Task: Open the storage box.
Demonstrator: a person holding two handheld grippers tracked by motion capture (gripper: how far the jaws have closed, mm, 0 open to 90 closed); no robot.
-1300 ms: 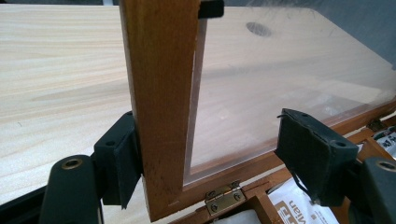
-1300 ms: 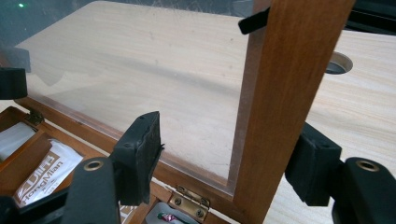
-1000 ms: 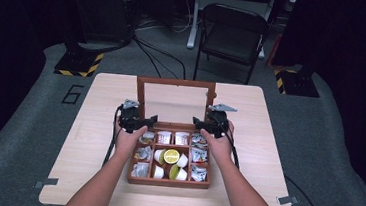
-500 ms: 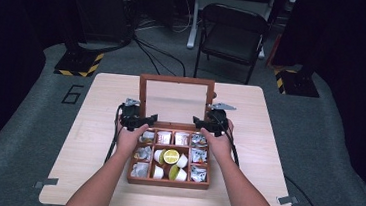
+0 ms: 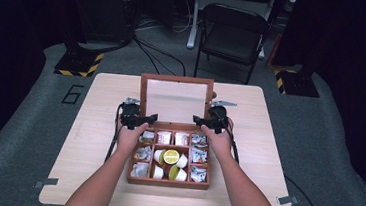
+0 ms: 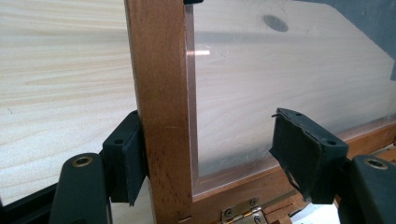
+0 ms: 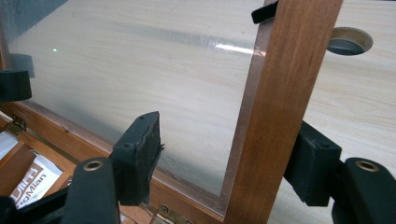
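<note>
The table (image 5: 92, 140) is of light wood, and the box (image 5: 168, 183) stands in its middle, near the person's edge. The box is brown wood with nine compartments: paper packets lie in the side and back ones, and a lime slice (image 5: 171, 156) with small white cups lies in the middle ones.

The lid (image 5: 177, 81) stands upright at the back of the box, on brass hinges. It is a wooden frame around a clear pane (image 6: 289, 84); the table top shows through it.

The left gripper (image 5: 145, 120) is at the lower left corner of the lid. In the left gripper view its jaws stand around the left post (image 6: 161, 107) of the frame. The outer pad touches the post; the inner pad is well apart from it, in front of the pane. These jaws have just been closing, but they do not clamp the post yet.

The right gripper (image 5: 200, 120) is at the lower right corner. In the right gripper view its jaws stand around the right post (image 7: 275, 116). The outer pad is partly hidden behind the post, and I cannot tell if it touches. The inner pad is apart from it, so this grip is also loose.
</note>
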